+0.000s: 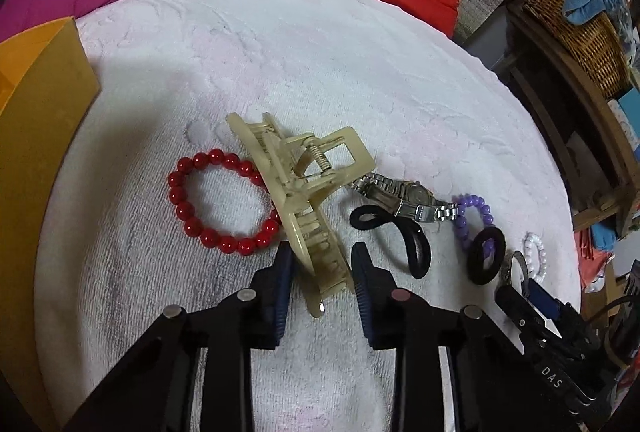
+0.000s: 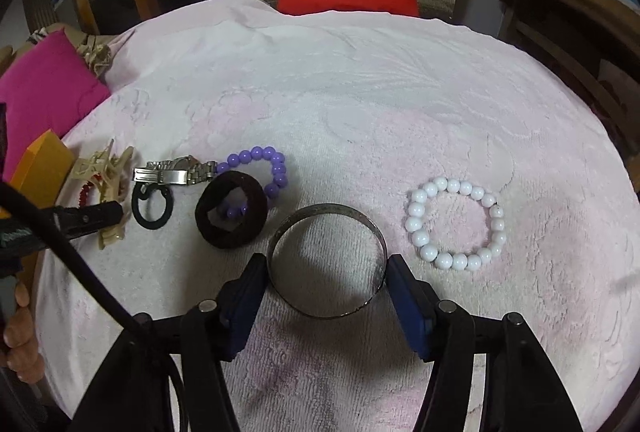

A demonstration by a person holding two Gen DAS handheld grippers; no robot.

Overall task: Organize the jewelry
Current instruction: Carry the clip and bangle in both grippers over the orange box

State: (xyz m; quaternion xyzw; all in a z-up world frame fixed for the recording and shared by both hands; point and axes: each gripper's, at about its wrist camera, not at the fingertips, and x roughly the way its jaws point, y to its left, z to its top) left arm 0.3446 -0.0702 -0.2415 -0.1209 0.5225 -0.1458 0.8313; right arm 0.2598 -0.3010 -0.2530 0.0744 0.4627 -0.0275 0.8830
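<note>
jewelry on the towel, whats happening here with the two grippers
A person is sorting jewelry laid out on a pink towel. The left tool has its open fingers either side of a beige hair claw, which lies against a red bead bracelet. The right tool straddles a metal bangle, apparently touching its sides. The white bead bracelet lies untouched.

From my left wrist camera, the only lettering I can read is "DAS", printed in pale capitals on the black body of the right gripper (image 1: 556,316) at the near right edge of the scene. The wristwatch (image 1: 404,197) lying mid-scene shows a dial too small and blurred for me to read. My right wrist camera shows no readable text.
</note>
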